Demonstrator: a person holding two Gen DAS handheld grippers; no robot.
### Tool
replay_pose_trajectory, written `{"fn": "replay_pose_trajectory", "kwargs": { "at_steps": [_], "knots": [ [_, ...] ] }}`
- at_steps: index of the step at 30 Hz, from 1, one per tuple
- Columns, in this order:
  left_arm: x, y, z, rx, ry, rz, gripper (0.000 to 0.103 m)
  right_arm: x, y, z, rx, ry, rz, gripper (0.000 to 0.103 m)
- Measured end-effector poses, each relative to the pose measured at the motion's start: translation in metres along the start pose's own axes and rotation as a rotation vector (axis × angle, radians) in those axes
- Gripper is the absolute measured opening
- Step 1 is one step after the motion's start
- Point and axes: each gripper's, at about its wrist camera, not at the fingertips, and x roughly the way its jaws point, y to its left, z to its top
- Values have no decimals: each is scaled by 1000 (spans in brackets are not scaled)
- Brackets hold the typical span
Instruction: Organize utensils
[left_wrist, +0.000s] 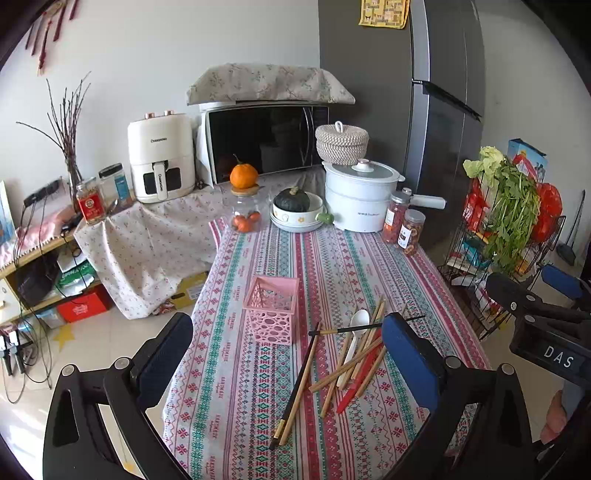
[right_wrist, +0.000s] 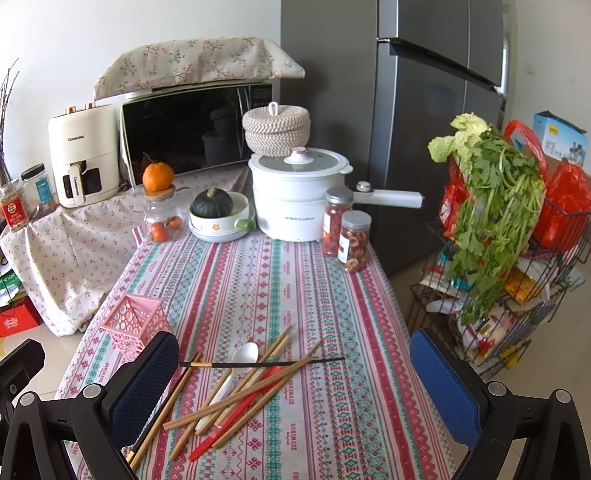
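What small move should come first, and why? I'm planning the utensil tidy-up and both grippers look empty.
Probably lower the right gripper onto the white spoon: both grippers stand open and empty, the utensils lie loose and crossed on the tablecloth, and the pink holder beside them stands upright and appears empty.

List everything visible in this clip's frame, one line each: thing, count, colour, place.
holder: 1, pink, table's left, upright
chopsticks: several, mostly wooden, loose pile, near table centre
spoon: 1, white, in pile
electric pot: 1, white, table's far end
squash: 1, dark green, in bowl
snack jars: 2, red contents, beside pot
microwave: 1, behind table
left gripper: open, empty
right gripper: open, empty
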Motion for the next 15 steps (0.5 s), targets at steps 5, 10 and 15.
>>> {"fn": "replay_pose_trajectory", "kwargs": {
  "at_steps": [5,10,15],
  "knots": [
    [0,0,-1,-1,-1,-2,103,1,-1,0,1,1,3,103],
    [0,1,-1,-2,-2,-2,103,2,-1,0,2,1,1,103],
    [0,1,-2,-3,-1,-1,103,1,-1,1,3,2,7,103]
  ]
}}
